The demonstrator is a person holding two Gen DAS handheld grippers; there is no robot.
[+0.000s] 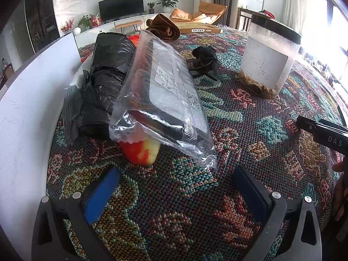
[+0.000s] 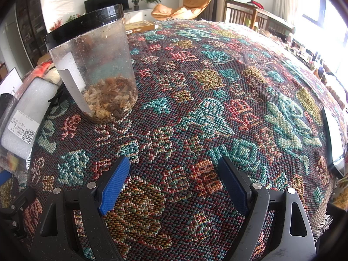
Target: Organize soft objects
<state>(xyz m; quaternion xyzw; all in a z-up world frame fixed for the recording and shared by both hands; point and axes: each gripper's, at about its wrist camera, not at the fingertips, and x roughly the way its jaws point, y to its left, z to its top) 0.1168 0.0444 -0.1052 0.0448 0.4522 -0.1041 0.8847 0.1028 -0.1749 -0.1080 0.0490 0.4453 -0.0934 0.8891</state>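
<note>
A clear plastic bag with a foam-wrapped flat package (image 1: 165, 100) lies on the patterned tablecloth (image 1: 239, 130), resting on a red-and-yellow plush toy (image 1: 141, 151). A black plastic bag bundle (image 1: 106, 82) lies to its left against a white board (image 1: 26, 113). A small black fabric piece (image 1: 205, 58) and a brown cloth (image 1: 165, 28) lie farther back. My left gripper (image 1: 176, 187) is open and empty, just in front of the plush toy. My right gripper (image 2: 174, 182) is open and empty over bare cloth; the package shows at its far left (image 2: 24, 117).
A clear jar with a black lid and dried bits at the bottom (image 1: 269, 58) stands on the cloth, also in the right wrist view (image 2: 95, 65). A flat cardboard box (image 1: 198, 29) lies at the far edge. A phone or tablet (image 2: 333, 139) lies at the right.
</note>
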